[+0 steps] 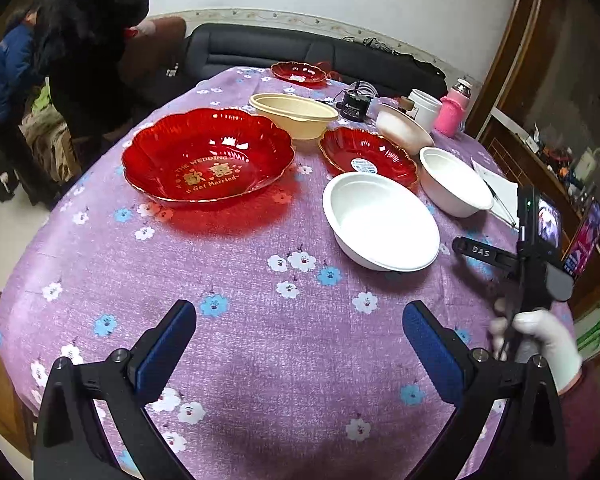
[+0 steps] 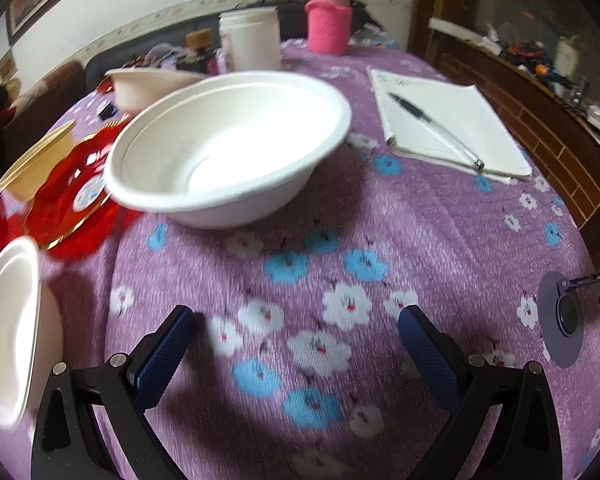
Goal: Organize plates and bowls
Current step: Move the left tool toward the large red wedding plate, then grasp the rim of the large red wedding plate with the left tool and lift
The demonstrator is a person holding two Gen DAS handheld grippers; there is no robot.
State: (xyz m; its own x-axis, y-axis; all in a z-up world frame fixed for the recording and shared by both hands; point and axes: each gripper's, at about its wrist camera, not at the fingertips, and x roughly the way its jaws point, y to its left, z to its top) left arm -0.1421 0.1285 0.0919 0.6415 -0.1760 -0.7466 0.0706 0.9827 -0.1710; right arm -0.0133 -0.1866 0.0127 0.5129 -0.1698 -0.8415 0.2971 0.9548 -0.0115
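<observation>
The dishes sit spread and unsorted on the purple flowered tablecloth; I judge the task barely begun, with no stack formed yet. A large red plate lies at the left; a beige bowl stands just behind it; a smaller red plate lies right of centre; a third red plate sits at the far edge. Three white bowls are present: the nearest touching or overlapping the smaller red plate's rim, a second just beside it to the right, a third tilted behind.

In the right wrist view the second white bowl is directly ahead of my right gripper; I judge it the likely first pick, calling for an advance until one finger passes over the near rim.

Both claws are released, spread wide, holding and touching nothing; my left gripper hovers over bare cloth near the table's front. A notebook with pen lies well right.
</observation>
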